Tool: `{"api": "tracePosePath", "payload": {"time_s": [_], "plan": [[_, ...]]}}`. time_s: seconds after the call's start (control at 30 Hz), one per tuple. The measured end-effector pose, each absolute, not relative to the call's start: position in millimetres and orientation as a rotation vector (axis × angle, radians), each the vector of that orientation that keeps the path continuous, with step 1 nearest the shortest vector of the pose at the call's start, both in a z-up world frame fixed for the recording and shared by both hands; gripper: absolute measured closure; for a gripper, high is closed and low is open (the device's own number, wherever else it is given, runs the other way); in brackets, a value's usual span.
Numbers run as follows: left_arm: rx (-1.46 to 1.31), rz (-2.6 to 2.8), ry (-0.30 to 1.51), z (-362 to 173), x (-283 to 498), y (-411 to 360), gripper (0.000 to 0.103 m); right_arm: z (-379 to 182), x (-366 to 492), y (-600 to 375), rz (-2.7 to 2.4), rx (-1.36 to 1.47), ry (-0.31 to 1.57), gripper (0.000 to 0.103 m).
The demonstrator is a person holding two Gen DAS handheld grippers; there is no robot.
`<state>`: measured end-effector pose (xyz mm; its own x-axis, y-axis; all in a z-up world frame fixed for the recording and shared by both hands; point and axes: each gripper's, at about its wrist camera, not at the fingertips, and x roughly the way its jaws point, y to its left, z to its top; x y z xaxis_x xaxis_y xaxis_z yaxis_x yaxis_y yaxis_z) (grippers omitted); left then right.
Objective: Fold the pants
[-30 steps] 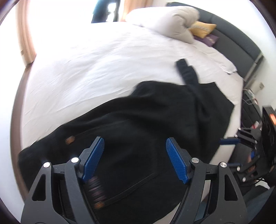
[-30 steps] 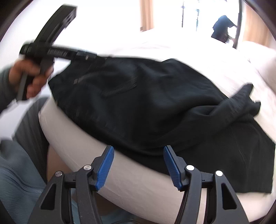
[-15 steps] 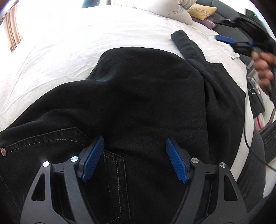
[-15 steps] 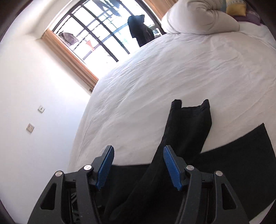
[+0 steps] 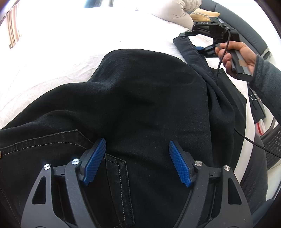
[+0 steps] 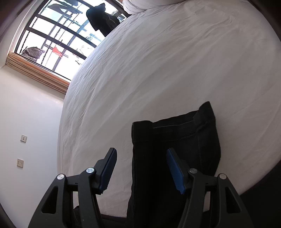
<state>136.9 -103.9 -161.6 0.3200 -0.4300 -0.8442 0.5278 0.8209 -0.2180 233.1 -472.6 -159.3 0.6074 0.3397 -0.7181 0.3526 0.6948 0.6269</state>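
— Since half a second ago, what has moved?
— Little on the left: the left gripper [image 5: 137,161] still hovers over the black pants [image 5: 140,98] by the stitched back pocket [image 5: 114,168], fingers spread, grasping nothing. On the right, the right gripper [image 6: 140,168] has pushed farther along the leg toward the hem [image 6: 173,122].
— Is it clenched on the leg?
— No, released; its blue pads stand apart, with the left edge of the leg between them.
— Where do the pants lie?
— Spread on the white bed sheet [image 6: 158,61], waist near, one leg stretching far right toward the pillow [image 5: 173,10]. In the left view, the right hand [image 5: 235,52] holds its tool beside that leg.
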Motion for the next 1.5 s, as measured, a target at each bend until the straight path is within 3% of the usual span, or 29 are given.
{"api": "tracePosePath", "payload": {"time_s": [0.03, 0.1, 0.13, 0.33, 0.57, 0.87, 1.03, 1.3, 1.5], "plan": [[0.104, -0.631, 1.074, -162, 137, -104, 0.03, -160, 234, -471, 0.002, 0.832, 0.958, 0.069], [0.104, -0.63, 1.074, -162, 137, -104, 0.03, -158, 231, -467, 0.004, 0.822, 0.964, 0.091], [0.105, -0.63, 1.074, -162, 137, -104, 0.03, -155, 230, -467, 0.006, 0.816, 0.956, 0.095], [0.105, -0.626, 1.076, -163, 137, -105, 0.03, -111, 198, -480, -0.001, 0.801, 0.839, 0.099], [0.11, -0.62, 1.089, -163, 139, -111, 0.03, -67, 89, -526, -0.099, 0.858, 0.648, 0.099], [0.108, -0.579, 1.101, -160, 144, -116, 0.03, -143, -51, -564, -0.359, 1.052, 0.618, 0.099], [0.117, -0.547, 1.106, -157, 145, -122, 0.028, -164, -63, -561, -0.412, 1.074, 0.62, 0.099], [0.135, -0.538, 1.102, -159, 145, -132, 0.018, -132, -72, -557, -0.415, 0.949, 0.516, 0.099], [0.17, -0.533, 1.083, -159, 142, -140, 0.014, -184, -81, -563, -0.496, 1.085, 0.64, 0.099]]}}
